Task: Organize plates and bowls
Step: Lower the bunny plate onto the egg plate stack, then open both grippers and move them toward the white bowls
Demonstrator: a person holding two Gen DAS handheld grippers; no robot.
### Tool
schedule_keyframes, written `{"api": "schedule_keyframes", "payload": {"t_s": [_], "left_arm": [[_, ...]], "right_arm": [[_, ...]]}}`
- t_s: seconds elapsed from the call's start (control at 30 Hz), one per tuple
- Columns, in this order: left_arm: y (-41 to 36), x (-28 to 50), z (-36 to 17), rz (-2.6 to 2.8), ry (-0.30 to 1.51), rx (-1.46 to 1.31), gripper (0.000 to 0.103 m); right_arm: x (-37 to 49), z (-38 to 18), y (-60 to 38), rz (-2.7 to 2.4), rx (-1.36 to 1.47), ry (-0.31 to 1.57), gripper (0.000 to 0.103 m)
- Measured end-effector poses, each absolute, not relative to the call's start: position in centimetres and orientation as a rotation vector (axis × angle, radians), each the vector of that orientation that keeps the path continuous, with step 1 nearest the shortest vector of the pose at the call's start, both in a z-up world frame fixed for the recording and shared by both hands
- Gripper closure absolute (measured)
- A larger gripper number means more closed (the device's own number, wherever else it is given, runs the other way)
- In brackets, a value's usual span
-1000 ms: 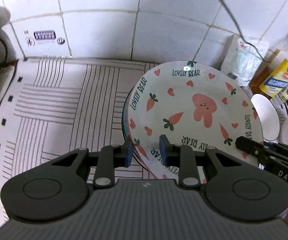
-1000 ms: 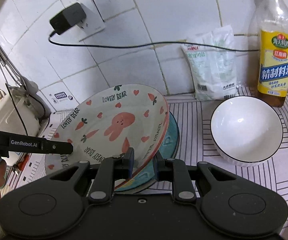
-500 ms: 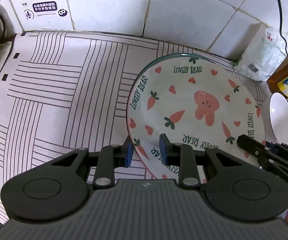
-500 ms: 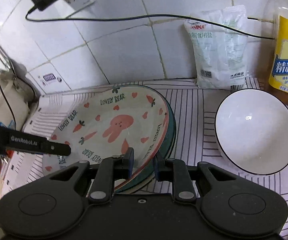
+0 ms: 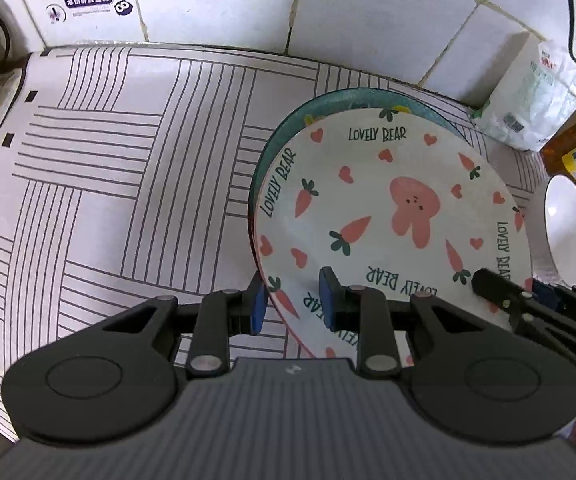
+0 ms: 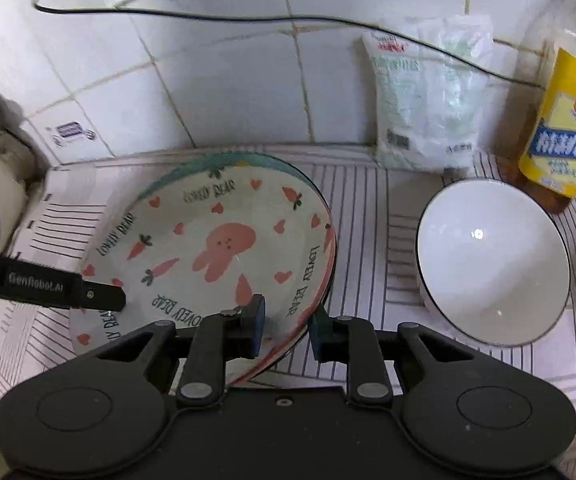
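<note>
On the striped mat (image 5: 120,184), left wrist view: I see my left gripper (image 5: 293,300) straddling the near-left rim of the bunny plate (image 5: 388,216), one blue pad outside the rim, one on the plate face. Pads stand a moderate gap apart w/ the rim between; I cannot tell if either pad bears on it. Bunny plate sits stacked on a teal plate (image 5: 352,98), whose edge shows at 12 o'clock of the stack. Right gripper (image 5: 500,292) enters at 4 o'clock, its tip over the plate's rim. White bowl (image 5: 568,228) at 3 o'clock, salt bag (image 5: 532,104) at 1 o'clock vs. the tiled wall.

Right wrist view: my right gripper (image 6: 286,328) straddles the stack's near-right rim, approx. same moderate gap, rim between the pads; contact cannot be confirmed. Bunny plate (image 6: 216,248) lies centre-left, teal plate (image 6: 248,160) edge visible at its 12 o'clock. Left gripper (image 6: 104,298) reaches in from 9 o'clock onto the plate's left rim. White bowl (image 6: 492,260) stands apart at 3 o'clock. Salt bag (image 6: 428,112) at 1 o'clock, yellow-label bottle (image 6: 568,120) at 2 o'clock, both at the wall.
</note>
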State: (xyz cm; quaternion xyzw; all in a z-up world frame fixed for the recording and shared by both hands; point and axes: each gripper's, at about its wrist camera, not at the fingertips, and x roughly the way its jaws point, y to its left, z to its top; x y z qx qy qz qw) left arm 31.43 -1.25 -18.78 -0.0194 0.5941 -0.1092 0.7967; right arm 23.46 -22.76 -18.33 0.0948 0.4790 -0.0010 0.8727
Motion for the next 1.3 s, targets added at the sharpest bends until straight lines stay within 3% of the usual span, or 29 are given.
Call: {"api": "schedule_keyframes", "payload": {"t_s": [0.4, 0.7, 1.0, 1.3], "left_arm": [[-2.8, 30.9, -18.9, -0.120, 1.272, 0.009, 0.078], [-2.7, 29.5, -18.5, -0.116, 1.227, 0.028, 0.080], [-3.9, 25.0, -13.7, -0.181, 1.160, 0.103, 0.080], [-8.5, 18.9, -8.6, -0.335, 1.123, 0.197, 0.063]], "right_arm": [[23.6, -19.2, -20.5, -0.065, 0.048, 1.049, 0.059], [22.3, -20.1, -21.1, -0.049, 0.052, 0.932, 0.058], [15.6, -16.2, -23.0, -0.004, 0.071, 0.801, 0.058], [8.3, -12.1, -25.5, 0.056, 0.059, 0.680, 0.057]]}}
